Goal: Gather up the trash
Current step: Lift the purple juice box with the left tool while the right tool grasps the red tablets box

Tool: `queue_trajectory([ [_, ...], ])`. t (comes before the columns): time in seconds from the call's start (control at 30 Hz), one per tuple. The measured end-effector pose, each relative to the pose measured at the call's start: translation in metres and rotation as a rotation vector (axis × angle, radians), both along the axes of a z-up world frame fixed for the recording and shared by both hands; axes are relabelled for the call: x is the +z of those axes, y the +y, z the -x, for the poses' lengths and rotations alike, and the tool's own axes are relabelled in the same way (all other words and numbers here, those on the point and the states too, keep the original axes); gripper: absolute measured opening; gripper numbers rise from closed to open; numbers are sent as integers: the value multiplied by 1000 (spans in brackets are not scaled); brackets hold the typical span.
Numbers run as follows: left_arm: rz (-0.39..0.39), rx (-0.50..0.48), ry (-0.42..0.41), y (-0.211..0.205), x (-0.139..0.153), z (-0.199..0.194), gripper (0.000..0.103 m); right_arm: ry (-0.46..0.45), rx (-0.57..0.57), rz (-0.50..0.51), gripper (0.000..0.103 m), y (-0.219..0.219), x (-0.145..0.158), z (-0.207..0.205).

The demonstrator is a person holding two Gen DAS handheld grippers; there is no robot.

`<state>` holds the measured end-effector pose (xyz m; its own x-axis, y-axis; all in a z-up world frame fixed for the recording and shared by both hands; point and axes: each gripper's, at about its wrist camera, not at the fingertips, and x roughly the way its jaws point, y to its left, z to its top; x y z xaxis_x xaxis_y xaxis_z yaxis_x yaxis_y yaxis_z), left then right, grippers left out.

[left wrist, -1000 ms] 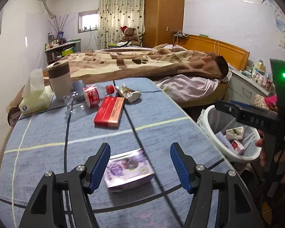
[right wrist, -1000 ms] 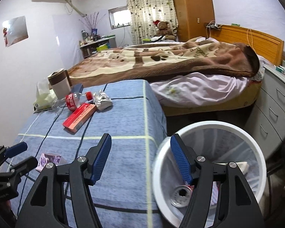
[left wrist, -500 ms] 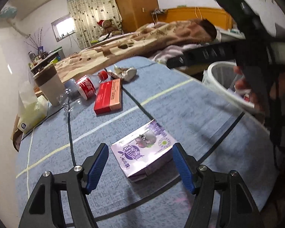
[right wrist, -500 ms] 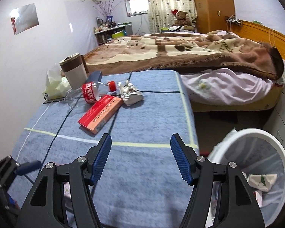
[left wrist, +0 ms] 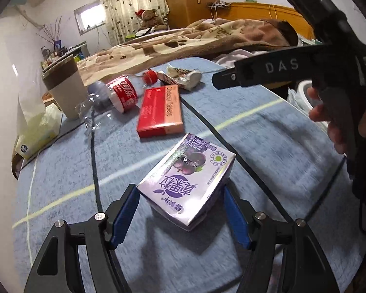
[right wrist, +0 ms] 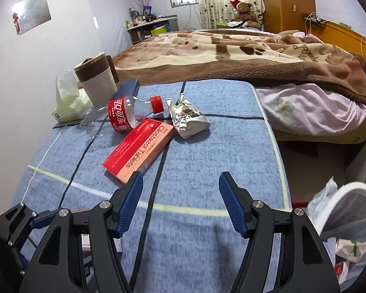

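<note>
glossy cardboard carton [left wrist: 186,179] on matt, coarse-woven blue cloth [left wrist: 256,131].

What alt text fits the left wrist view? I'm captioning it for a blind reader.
The left gripper, jaws apart, straddles a purple drink carton on a blue blanket. Behind it lie a red box, a bottle and a crumpled wrapper; the right gripper crosses the upper right.

Your left hand-held gripper [left wrist: 181,208] straddles the milk carton [left wrist: 186,179] low in the left wrist frame, on the counter [left wrist: 256,134]. Behind it lies the tablet box [left wrist: 159,111], then the bottle [left wrist: 117,94] and crumpled wrapper [left wrist: 183,78]. The cup [left wrist: 64,89] stands at upper left, the bin [right wrist: 349,222] at lower right of the right wrist frame.
</note>
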<state>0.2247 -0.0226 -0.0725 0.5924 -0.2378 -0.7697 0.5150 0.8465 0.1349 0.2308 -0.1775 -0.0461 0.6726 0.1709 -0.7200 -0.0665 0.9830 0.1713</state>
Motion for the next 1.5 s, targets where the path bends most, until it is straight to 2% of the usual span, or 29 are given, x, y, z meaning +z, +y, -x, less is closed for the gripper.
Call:
queue_trajectory([
  [0.13,13,-46,5,-2,1,-11,69,5,-5,-11,66,2,2,-15],
  [0.23,5,-32,15,-5,0,-24,69,26,-11,-47,66,2,0,-25],
  [0.43,120,60,98,17,-7,-48,69,53,1,-62,66,12,-6,-41],
  [0.57,116,130,88,36,-9,-53,65,65,17,-59,66,24,-8,-49],
  [0.87,139,276,89,86,-9,-61,65,98,25,-49,67,48,-19,-64],
  [1.03,163,329,73,105,-6,-66,65,106,24,-55,71,58,-24,-72],
  [1.23,188,393,79,120,-7,-79,65,105,-4,-13,78,67,-26,-77],
  [1.33,185,405,68,124,-5,-82,65,124,-19,51,79,74,-30,-81],
  [1.5,173,434,60,126,-6,-88,65,115,-19,99,80,79,-32,-78],
])
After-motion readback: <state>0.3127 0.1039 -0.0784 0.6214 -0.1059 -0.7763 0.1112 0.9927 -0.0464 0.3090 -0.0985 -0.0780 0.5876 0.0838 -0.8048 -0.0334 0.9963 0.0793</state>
